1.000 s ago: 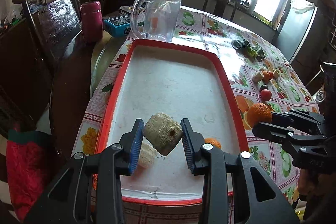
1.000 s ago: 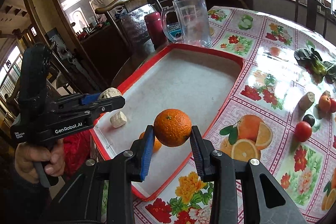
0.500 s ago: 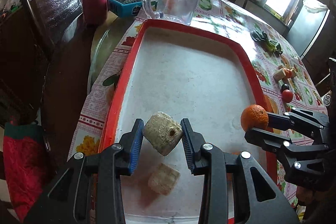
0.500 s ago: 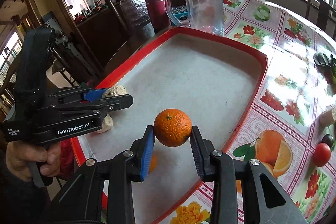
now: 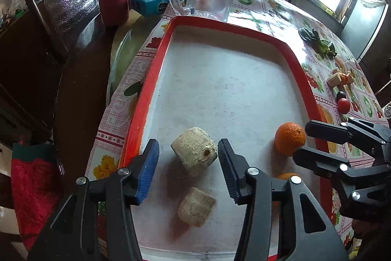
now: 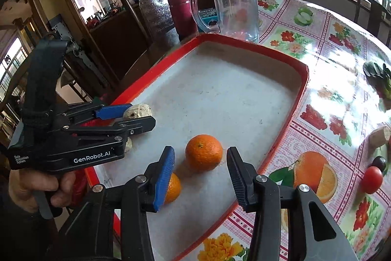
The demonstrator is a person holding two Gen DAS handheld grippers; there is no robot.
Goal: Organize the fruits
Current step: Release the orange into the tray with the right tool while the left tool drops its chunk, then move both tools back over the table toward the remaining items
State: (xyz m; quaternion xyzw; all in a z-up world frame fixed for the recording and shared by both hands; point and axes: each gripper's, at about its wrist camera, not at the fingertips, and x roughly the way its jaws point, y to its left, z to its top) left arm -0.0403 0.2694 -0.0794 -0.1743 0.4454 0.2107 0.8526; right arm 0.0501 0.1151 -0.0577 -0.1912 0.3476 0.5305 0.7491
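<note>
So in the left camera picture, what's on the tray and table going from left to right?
Beige chunk → orange → tomato

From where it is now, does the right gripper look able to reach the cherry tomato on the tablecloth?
Probably yes. The right gripper stands open, the orange released in the red tray. The cherry tomato lies to its right on open tablecloth, nothing between.

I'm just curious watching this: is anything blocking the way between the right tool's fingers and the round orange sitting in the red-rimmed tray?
Nothing visible does. The round orange sits on the red-rimmed tray floor between the right gripper fingers, which have just been opening and no longer touch it. A second orange lies beside the blue-padded finger, not between them.
</note>
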